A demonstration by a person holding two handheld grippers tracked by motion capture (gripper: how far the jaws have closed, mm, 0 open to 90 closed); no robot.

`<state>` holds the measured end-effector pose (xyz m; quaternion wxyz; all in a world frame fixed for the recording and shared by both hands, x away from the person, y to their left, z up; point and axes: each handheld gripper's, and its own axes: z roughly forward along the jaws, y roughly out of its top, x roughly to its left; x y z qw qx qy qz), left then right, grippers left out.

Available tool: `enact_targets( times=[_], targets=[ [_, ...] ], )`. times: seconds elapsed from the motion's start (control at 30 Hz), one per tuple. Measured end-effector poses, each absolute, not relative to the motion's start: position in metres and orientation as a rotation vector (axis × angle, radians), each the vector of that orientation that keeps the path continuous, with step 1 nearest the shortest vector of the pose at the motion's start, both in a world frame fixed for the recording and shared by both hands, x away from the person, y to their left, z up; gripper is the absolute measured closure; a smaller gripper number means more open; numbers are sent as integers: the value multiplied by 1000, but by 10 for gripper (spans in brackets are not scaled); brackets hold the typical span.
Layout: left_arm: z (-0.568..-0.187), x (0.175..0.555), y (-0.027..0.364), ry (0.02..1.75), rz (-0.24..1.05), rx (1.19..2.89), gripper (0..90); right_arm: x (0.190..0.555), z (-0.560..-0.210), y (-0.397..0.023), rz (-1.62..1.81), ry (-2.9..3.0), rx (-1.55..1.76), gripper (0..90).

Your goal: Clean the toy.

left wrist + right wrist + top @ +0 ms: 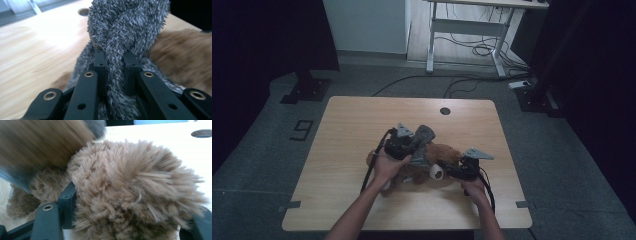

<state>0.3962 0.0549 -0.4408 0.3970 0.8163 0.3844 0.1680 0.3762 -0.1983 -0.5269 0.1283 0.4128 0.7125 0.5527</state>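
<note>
A brown plush toy (439, 159) lies at the middle of the wooden table (352, 130). A grey fuzzy cloth (423, 136) is draped over it and rises from its far side. My left gripper (411, 146) is shut on a twisted fold of this grey cloth (125, 30), pinched between the jaws of the left gripper (115, 60). The brown fur (182, 55) lies just beyond. My right gripper (451, 171) is shut on a thick rounded part of the brown plush (130, 185), which bulges between the wide-set jaws of the right gripper (132, 217). A white round patch (437, 173) on the toy faces the near edge.
A round cable hole (445, 111) sits near the table's far edge. Behind the table, on the grey floor, stand a white desk frame (472, 30) with loose cables and a black stand base (307, 90). Bare wood lies to the left and right of the toy.
</note>
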Motion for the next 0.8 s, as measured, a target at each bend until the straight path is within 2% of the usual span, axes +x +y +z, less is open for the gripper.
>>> enact_targets(
  times=[0.13,0.2,0.33,0.57,0.8],
  targets=[
    [-455,398,55,982,462,2075,765,376,-527,-199,1594,2075,1200,338],
    [-458,398,67,1001,430,2047,766,376,-527,-199,1597,2076,1195,340],
    [-458,389,95,1011,498,2042,766,374,-526,-197,1588,2080,1182,340],
    [-466,385,139,1095,485,2002,767,374,-526,-197,1590,2075,1180,342],
    [-479,378,165,1158,474,1973,768,374,-526,-197,1592,2077,1176,343]
  ],
)
